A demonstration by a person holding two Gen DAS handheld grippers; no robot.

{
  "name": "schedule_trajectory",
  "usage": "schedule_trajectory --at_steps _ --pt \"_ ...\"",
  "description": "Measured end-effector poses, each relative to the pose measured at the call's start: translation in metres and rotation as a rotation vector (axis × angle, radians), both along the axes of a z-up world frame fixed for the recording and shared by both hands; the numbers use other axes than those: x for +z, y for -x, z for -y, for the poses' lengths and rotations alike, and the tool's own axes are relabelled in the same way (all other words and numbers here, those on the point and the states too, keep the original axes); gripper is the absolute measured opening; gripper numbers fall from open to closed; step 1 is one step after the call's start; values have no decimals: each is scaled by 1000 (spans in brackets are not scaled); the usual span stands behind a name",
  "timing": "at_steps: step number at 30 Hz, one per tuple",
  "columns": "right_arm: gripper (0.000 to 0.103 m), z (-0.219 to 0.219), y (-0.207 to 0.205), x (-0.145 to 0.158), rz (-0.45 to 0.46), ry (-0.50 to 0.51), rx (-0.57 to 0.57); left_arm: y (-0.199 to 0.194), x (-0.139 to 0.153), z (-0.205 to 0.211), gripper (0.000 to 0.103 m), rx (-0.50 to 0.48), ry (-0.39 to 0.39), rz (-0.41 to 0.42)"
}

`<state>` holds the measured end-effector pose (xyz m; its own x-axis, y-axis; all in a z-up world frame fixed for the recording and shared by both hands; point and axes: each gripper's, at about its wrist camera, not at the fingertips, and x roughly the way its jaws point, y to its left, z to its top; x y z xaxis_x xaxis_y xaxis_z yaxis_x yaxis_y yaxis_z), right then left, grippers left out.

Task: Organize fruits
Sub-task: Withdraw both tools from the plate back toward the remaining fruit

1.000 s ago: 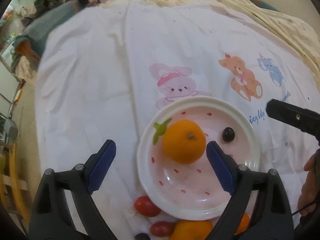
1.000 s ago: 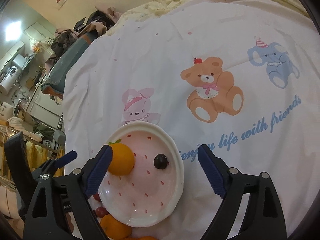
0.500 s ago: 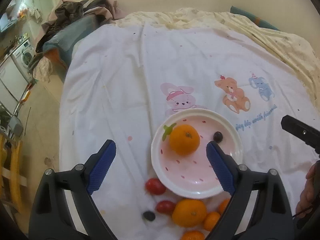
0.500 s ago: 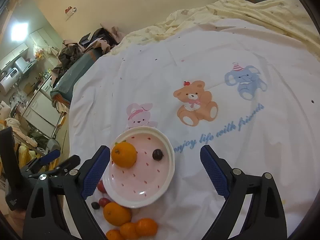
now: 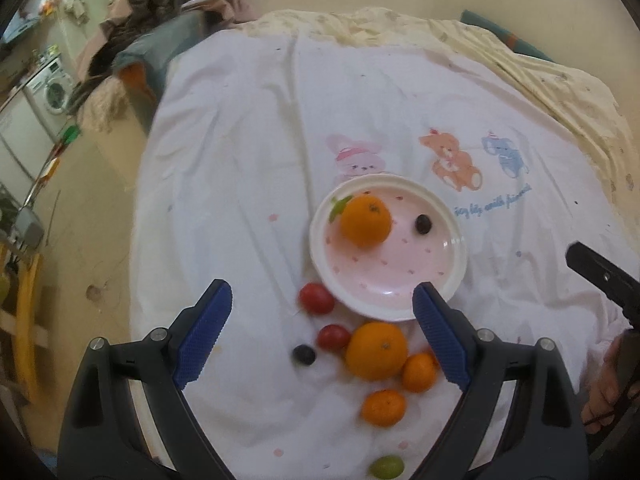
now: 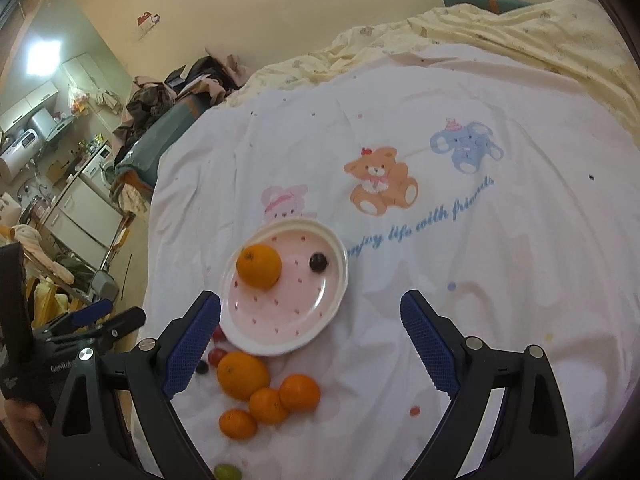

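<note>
A pink plate [image 5: 400, 280] [image 6: 280, 320] lies on the white sheet and holds one orange [image 5: 365, 221] [image 6: 259, 266] and a dark grape [image 5: 422, 224] [image 6: 318, 261]. In front of the plate lie a big orange [image 5: 376, 350] [image 6: 243, 375], smaller oranges [image 5: 383, 407] [image 6: 299, 392], two red tomatoes [image 5: 317, 298], a dark grape [image 5: 304, 354] and a green grape [image 5: 386, 467] [image 6: 227, 472]. My left gripper [image 5: 322, 332] is open and empty above the loose fruit. My right gripper [image 6: 310, 338] is open and empty above the plate's near edge.
The white sheet [image 5: 240, 160] with printed cartoon animals [image 6: 380, 184] covers a bed. Its left edge drops to the floor [image 5: 80, 220]. A yellow blanket [image 6: 500, 28] lies at the back. Clothes [image 5: 160, 12] pile up at the far left.
Both grippers have pulled back and up from the plate. The loose oranges, tomatoes and grapes in front of the plate have come into view. The fruit has not moved.
</note>
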<state>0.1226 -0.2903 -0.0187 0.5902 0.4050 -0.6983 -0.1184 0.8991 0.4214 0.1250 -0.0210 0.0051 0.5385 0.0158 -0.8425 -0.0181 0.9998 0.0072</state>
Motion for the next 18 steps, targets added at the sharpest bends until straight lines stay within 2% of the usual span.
schedule_trajectory --at_steps 3,6,10,12,14,18 --pt "94 -2 7 -3 -10 4 6 8 0 -6 90 20 3 -16" --pt "94 -6 15 -8 -12 28 16 12 -7 -13 90 30 46 -54" --pt "94 -12 20 -14 -25 44 41 14 -14 -15 90 23 45 -57" --pt "94 -13 20 -16 -32 42 36 13 -22 -18 90 9 98 -81" --pt "94 -14 19 -18 -39 33 31 13 -28 -23 90 38 126 -96" --pt "94 -19 15 -23 -61 31 36 9 -38 -29 90 88 84 -128"
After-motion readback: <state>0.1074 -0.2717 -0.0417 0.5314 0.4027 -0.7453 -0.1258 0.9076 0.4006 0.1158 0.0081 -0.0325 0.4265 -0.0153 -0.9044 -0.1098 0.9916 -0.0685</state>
